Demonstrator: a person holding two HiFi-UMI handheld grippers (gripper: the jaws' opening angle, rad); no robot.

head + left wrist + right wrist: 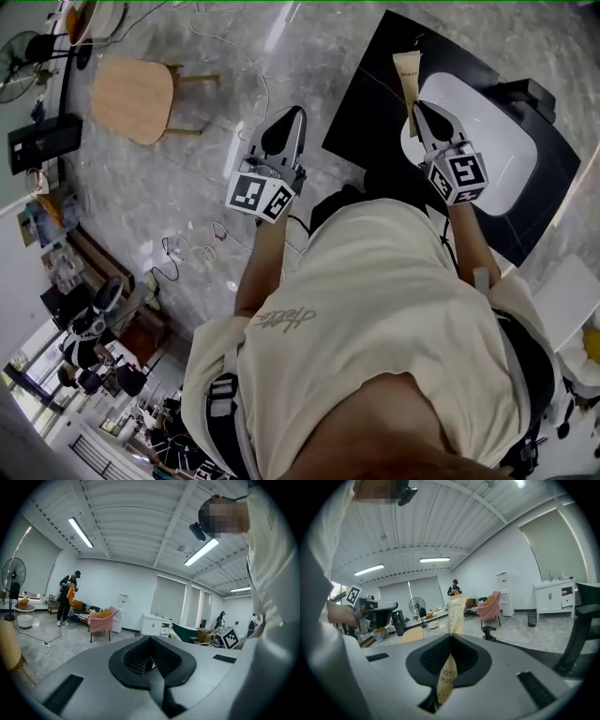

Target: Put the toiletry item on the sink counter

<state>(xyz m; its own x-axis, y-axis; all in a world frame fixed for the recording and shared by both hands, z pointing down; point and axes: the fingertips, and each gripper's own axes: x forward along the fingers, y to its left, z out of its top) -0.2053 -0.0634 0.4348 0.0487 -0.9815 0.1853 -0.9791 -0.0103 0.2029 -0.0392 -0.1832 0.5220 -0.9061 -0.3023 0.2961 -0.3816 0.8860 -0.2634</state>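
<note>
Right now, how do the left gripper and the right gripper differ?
The right gripper is shut on a cream toothbrush packet; the left gripper is shut with nothing between its jaws. The right gripper is over the black sink counter, by the white basin; the left gripper is over the grey floor. Both point forward, jaws together.

Holding left gripper (pixel 297 113) forward, jaws together, empty. Clamping right gripper (pixel 417 106) on a flat packet (pixel 409 75), forearm stretching ahead.

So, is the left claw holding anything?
No, the left claw is shut, and its own view shows nothing between the jaws.
</note>
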